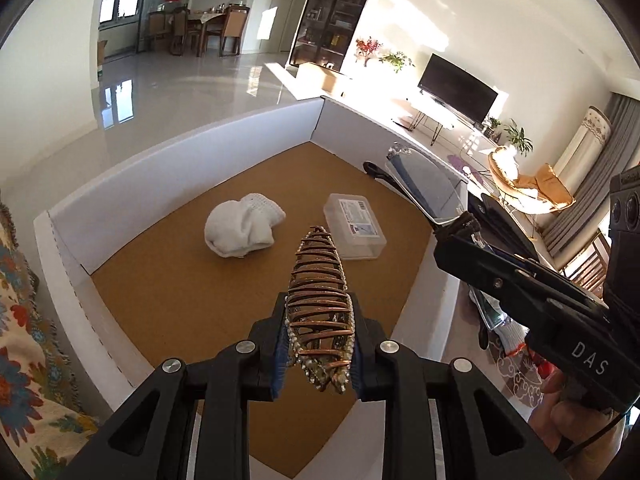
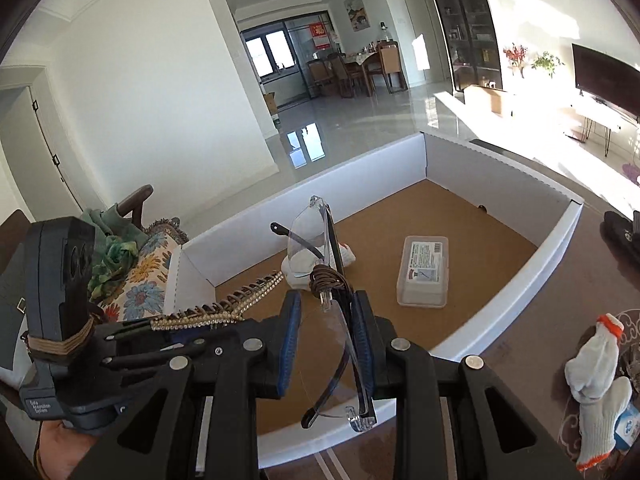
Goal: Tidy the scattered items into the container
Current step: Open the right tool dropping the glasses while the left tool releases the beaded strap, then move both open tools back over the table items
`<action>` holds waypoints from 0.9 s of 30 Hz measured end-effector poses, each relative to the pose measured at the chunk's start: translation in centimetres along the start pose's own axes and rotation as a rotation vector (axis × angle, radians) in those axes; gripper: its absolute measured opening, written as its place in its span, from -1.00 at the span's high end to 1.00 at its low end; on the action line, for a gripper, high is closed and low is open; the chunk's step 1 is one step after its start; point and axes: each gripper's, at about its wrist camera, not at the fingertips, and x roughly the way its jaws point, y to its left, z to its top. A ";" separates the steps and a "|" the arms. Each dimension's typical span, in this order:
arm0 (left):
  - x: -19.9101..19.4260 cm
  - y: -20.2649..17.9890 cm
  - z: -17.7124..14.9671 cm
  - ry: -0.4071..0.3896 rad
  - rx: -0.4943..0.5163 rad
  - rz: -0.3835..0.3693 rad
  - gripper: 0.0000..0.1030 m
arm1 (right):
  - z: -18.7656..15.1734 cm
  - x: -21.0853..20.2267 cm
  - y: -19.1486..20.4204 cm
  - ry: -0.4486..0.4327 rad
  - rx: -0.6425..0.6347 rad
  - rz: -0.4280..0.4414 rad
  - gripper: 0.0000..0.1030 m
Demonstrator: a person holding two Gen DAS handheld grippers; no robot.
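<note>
A white-walled box (image 1: 120, 200) with a brown floor is the container; it also shows in the right wrist view (image 2: 360, 184). Inside lie a rolled white sock (image 1: 244, 230) and a clear plastic case (image 1: 356, 226), which the right wrist view shows too (image 2: 424, 276). My left gripper (image 1: 318, 332) is shut on a bronze beaded hair claw (image 1: 320, 292), held above the box floor. My right gripper (image 2: 328, 320) is shut on clear safety glasses (image 2: 320, 240), held over the box's near edge. The glasses also show in the left wrist view (image 1: 424, 188).
A floral cloth (image 1: 24, 320) lies left of the box. White work gloves with orange cuffs (image 2: 596, 368) lie outside the box on the right. A dark object (image 2: 624, 232) sits beyond the box's right wall.
</note>
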 end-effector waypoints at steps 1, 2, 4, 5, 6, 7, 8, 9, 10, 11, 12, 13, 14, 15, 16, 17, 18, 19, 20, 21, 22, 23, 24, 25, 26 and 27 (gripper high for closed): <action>0.9 0.4 0.4 0.020 -0.008 0.009 0.52 | 0.6 1.5 -0.2 0.024 0.008 -0.003 0.48; 1.8 0.8 0.8 0.041 -0.019 0.013 0.52 | 1.0 2.9 -0.4 0.048 0.015 -0.009 0.48; 3.2 1.4 1.1 0.083 -0.034 0.031 0.52 | 1.6 5.4 -0.7 0.107 0.030 -0.007 0.48; 3.6 1.8 1.1 0.102 -0.039 0.047 0.50 | 1.7 6.5 -0.9 0.138 0.035 -0.016 0.48; 4.1 2.1 0.9 0.125 -0.048 0.060 0.49 | 1.7 7.6 -1.1 0.174 0.043 -0.025 0.46; 4.5 2.6 0.9 0.147 -0.066 0.062 0.39 | 1.6 8.5 -1.4 0.210 0.051 -0.033 0.45; 4.7 3.0 0.9 0.162 -0.093 0.054 0.11 | 1.4 9.3 -1.6 0.240 0.057 -0.046 0.43; 4.7 3.4 0.9 0.168 -0.116 0.048 -0.09 | 1.0 9.8 -1.8 0.256 0.061 -0.063 0.31; 4.4 3.7 0.9 0.161 -0.129 0.054 -0.32 | 0.9 10.2 -2.3 0.261 0.071 -0.071 0.20; 4.1 3.8 1.0 0.150 -0.130 0.061 -0.34 | 0.8 10.3 -2.6 0.262 0.086 -0.075 0.08; 3.8 3.8 1.0 0.141 -0.125 0.062 -0.34 | 0.8 10.1 -3.0 0.260 0.103 -0.072 -0.03; 3.7 3.7 0.9 0.136 -0.122 0.065 -0.34 | 0.8 9.6 -3.2 0.242 0.116 -0.058 -0.05; 3.3 3.5 0.8 0.124 -0.119 0.069 -0.34 | 0.8 8.8 -3.3 0.216 0.134 -0.052 -0.05; 2.6 3.1 0.7 0.100 -0.112 0.076 -0.34 | 0.7 7.6 -3.3 0.180 0.153 -0.047 -0.05; 1.6 2.3 0.6 0.071 -0.095 0.082 -0.35 | 0.5 6.2 -3.3 0.139 0.168 -0.042 -0.05; 0.5 1.4 0.6 0.039 -0.073 0.078 -0.35 | 0.3 4.5 -3.3 0.094 0.176 -0.044 -0.05; -0.7 0.2 0.6 0.006 -0.047 0.064 -0.35 | -0.1 2.6 -3.2 0.047 0.176 -0.050 -0.05; -1.8 -1.2 0.5 -0.023 -0.019 0.046 -0.35 | -0.6 0.7 -3.4 0.004 0.171 -0.058 -0.05; -3.0 -2.7 0.2 -0.049 0.009 0.024 -0.35 | -1.4 -1.3 -3.6 -0.035 0.163 -0.070 -0.05; -4.1 -4.4 0.0 -0.069 0.039 -0.007 -0.36 | -2.3 -3.5 -3.8 -0.075 0.153 -0.094 -0.05; -5.0 -6.2 -0.5 -0.082 0.070 -0.048 -0.46 | -3.6 -5.6 -4.2 -0.108 0.143 -0.124 -0.05; -5.7 -8.1 -1.3 -0.088 0.102 -0.091 -0.61 | -5.1 -7.6 -4.8 -0.132 0.132 -0.162 -0.05; -6.3 -10.0 -2.2 -0.086 0.133 -0.136 -0.70 | -6.8 -9.7 -5.5 -0.148 0.124 -0.209 -0.05; -6.6 -12.0 -3.3 -0.077 0.163 -0.184 -0.81 | -8.5 -11.9 -6.3 -0.158 0.122 -0.263 -0.06; -6.6 -14.0 -4.5 -0.060 0.192 -0.237 -0.87 | -10.5 -13.9 -7.2 -0.165 0.125 -0.312 -0.06; -6.3 -16.0 -5.9 -0.036 0.220 -0.286 -0.89 | -12.7 -15.8 -8.2 -0.167 0.134 -0.356 -0.06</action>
